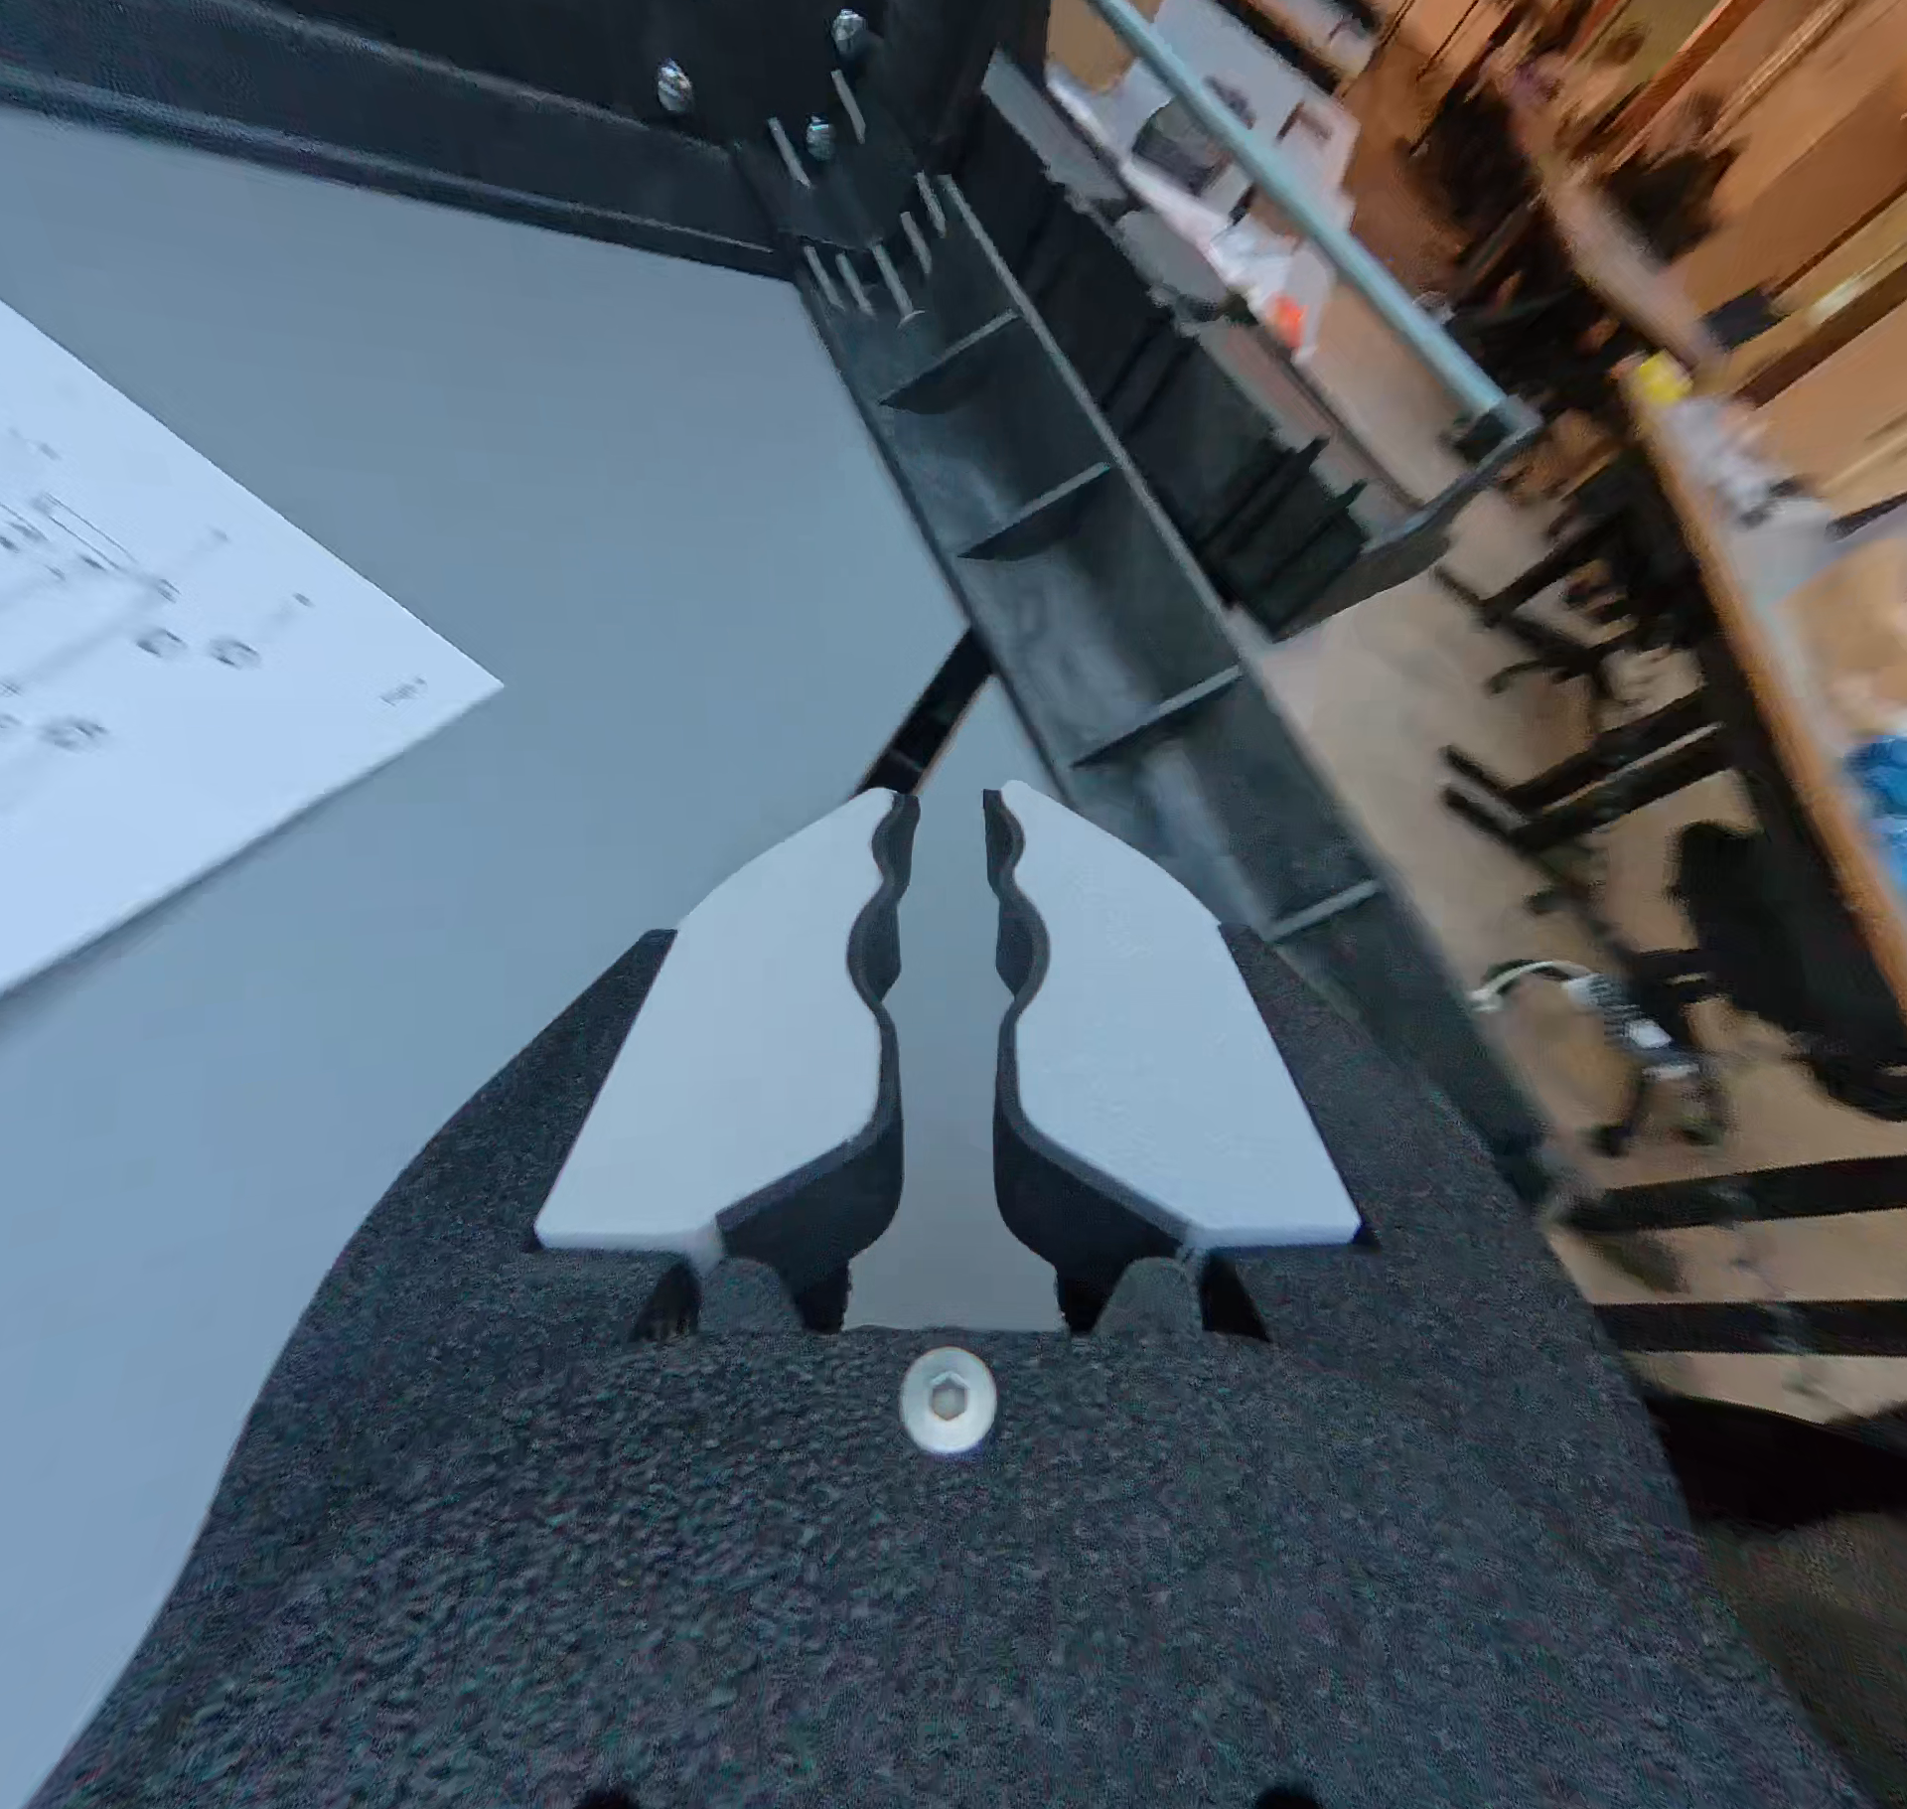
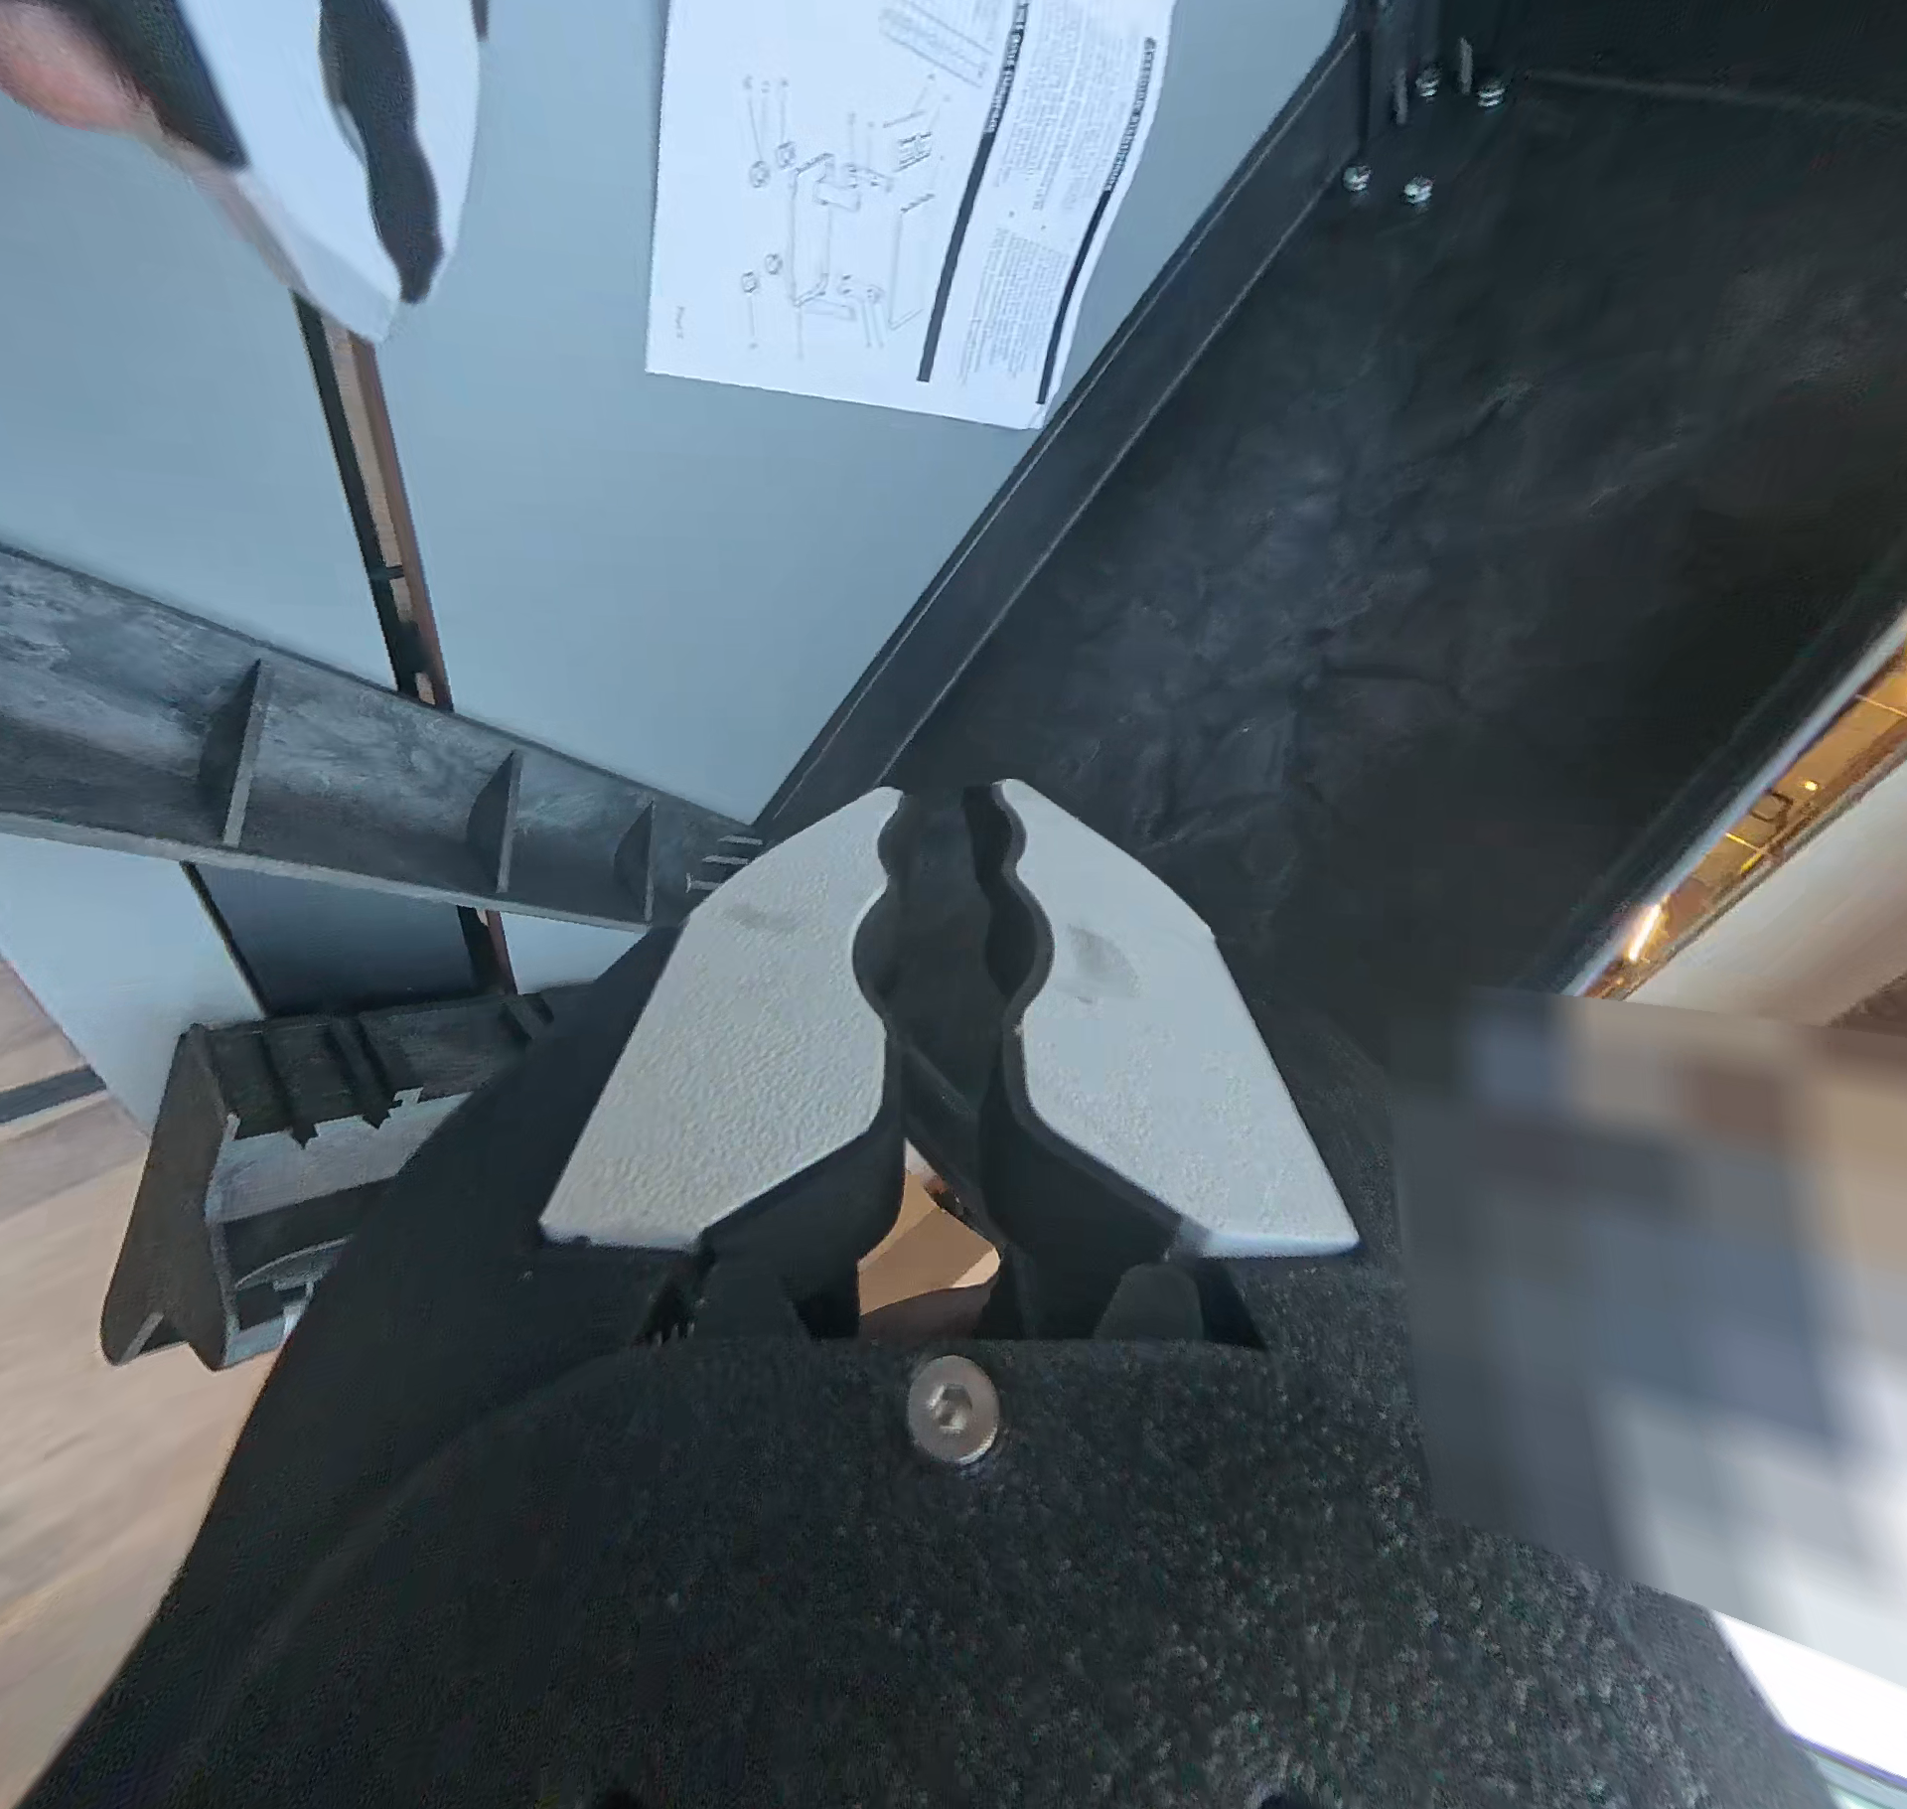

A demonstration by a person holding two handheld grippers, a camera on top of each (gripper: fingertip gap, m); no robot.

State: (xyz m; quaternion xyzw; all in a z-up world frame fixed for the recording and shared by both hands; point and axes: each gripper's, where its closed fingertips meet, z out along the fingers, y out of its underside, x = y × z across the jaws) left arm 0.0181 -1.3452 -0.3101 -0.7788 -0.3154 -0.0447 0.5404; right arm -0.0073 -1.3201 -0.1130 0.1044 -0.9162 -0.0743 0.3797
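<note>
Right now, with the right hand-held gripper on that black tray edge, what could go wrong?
1. The right hand-held gripper pinches only the thin rim of the black tray; the tray could twist or slip out.
2. The ribbed black leg hangs off the tray corner by screws; swinging it may strain that joint.
3. The left hand-held gripper is empty, supporting nothing.

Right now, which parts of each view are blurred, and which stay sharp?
Left wrist view: the room beyond the table is smeared by motion and the instruction sheet is soft; the left tongs are sharp. Right wrist view: the far tongs blur; the black tray stays crisp.
</note>
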